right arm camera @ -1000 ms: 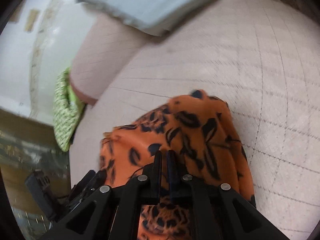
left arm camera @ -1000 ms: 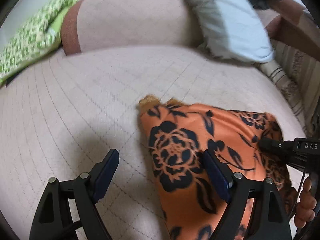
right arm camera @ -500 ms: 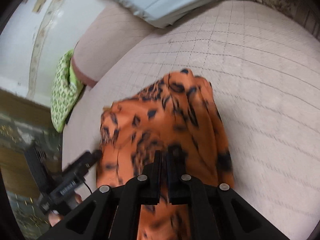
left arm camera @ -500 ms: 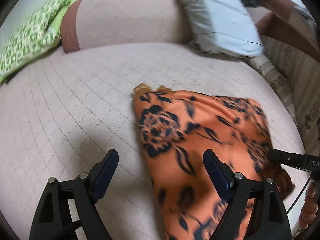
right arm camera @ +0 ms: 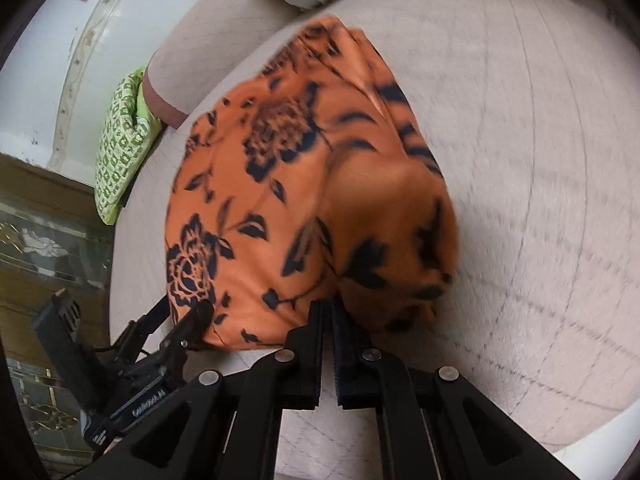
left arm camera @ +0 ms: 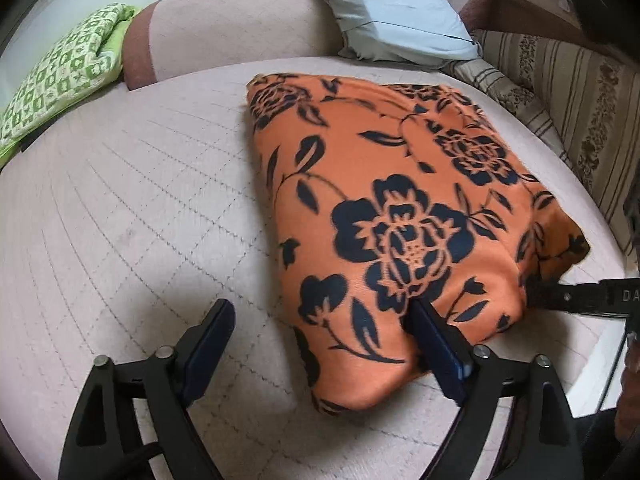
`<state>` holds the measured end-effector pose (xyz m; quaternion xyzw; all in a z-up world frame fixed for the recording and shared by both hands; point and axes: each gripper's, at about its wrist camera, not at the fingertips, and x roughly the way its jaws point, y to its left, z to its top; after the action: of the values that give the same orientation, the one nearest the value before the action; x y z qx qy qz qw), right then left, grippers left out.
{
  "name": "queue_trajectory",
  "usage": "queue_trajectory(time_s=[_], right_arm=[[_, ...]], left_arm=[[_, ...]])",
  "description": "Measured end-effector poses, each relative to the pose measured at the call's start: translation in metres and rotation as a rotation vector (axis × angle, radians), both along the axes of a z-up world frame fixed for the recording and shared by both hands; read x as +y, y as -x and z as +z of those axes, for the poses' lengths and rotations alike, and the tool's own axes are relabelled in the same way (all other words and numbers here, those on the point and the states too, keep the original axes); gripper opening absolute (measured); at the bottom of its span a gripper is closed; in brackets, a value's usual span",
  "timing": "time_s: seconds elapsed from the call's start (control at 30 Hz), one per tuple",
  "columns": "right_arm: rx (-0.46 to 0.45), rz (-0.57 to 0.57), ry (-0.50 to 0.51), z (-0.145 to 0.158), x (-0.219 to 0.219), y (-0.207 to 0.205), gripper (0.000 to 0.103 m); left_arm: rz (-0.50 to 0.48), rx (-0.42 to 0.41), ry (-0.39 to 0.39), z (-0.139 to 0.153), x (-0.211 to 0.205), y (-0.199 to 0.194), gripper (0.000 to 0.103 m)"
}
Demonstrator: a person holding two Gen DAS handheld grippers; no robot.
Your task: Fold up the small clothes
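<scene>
An orange garment with black flowers [left arm camera: 384,208] lies spread on the quilted pale bed [left arm camera: 132,216]. My left gripper [left arm camera: 320,320] is open at the garment's near left corner; the cloth lies over its right finger [left arm camera: 434,340], while the left finger rests on bare quilt. My right gripper [right arm camera: 328,308] is shut on the garment's near right edge [right arm camera: 352,280]. In the left wrist view its black fingertips [left arm camera: 560,294] pinch that edge at the right. The garment also shows in the right wrist view [right arm camera: 288,184], and the left gripper [right arm camera: 188,324] is at its lower left.
A green patterned cloth [left arm camera: 68,76] lies folded at the far left. A pale bolster [left arm camera: 224,28] and a light blue pillow [left arm camera: 396,12] lie at the bed's head. A striped cushion [left arm camera: 560,88] is at the right. The bed's edge [right arm camera: 592,440] is near my right gripper.
The garment has been swung over and laid out flat toward the bed's head. My right gripper still holds its edge. My left gripper stayed open and now reaches the garment's near corner.
</scene>
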<state>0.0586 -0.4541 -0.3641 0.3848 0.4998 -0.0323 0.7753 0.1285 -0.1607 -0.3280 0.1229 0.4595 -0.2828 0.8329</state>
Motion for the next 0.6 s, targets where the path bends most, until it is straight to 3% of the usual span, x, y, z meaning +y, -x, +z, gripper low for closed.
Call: queue_trajectory(time_s=[0.13, 0.2, 0.4, 0.47, 0.6], right_arm=[[-0.034, -0.056, -0.158, -0.020, -0.011, 0.014, 0.006], [-0.038, -0.081, -0.216, -0.029, -0.014, 0.019, 0.006], [-0.005, -0.080, -0.287, -0.044, -0.016, 0.029, 0.006], [0.011, -0.070, -0.272, -0.040, -0.015, 0.029, 0.005], [-0.022, 0.016, -0.070, -0.004, 0.007, 0.033, 0.008]], left_arm=[[-0.048, -0.147, -0.060, -0.002, -0.004, 0.016, 0.094], [-0.063, -0.180, -0.091, 0.000, -0.007, 0.019, 0.094], [-0.038, -0.073, -0.158, 0.005, -0.016, 0.000, 0.099], [-0.046, -0.088, -0.207, 0.005, -0.028, 0.001, 0.099], [-0.046, -0.164, -0.307, 0.008, -0.045, 0.008, 0.100]])
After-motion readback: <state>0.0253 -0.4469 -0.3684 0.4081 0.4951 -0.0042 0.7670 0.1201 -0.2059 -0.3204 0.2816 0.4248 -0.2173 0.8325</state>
